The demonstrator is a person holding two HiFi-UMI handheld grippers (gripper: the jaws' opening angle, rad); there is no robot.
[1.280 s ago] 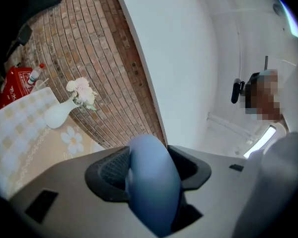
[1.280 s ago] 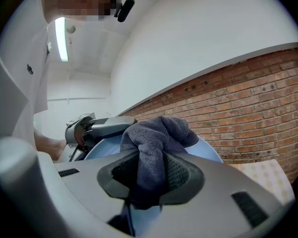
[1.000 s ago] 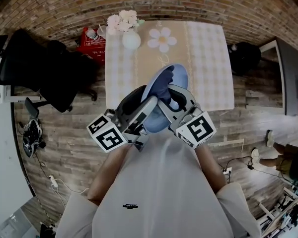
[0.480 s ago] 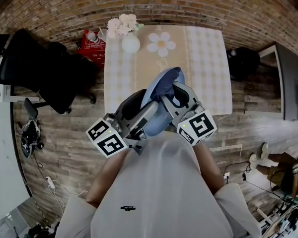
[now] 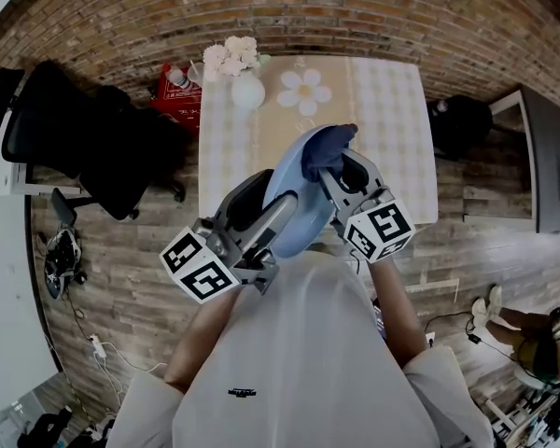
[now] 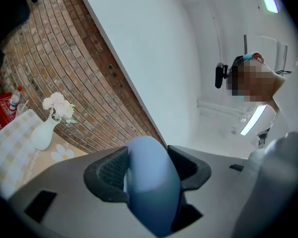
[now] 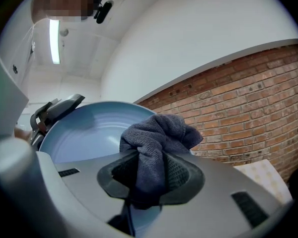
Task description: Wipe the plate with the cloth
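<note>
The left claw [image 6: 148, 167] pinches the rim of the blue plate [image 5: 292, 203], held on edge above the surface [image 5: 392, 110]. The right claw [image 7: 150, 175] pinches the cloth [image 7: 156, 133] at the plate's far edge. Hard rubbing could lever the plate out of that one-edge hold.

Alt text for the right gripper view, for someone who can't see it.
The right gripper is shut on a bunched dark grey cloth, held in front of a blue plate; the left gripper grips the plate's far rim.

Brick wall [image 5: 355, 7], wood-plank floor [image 5: 121, 269]; checked table [image 5: 401, 129] bearing white flower vase [image 5: 247, 91]; black office chair [image 5: 93, 129] beside; ceiling strip light [image 7: 54, 41].
</note>
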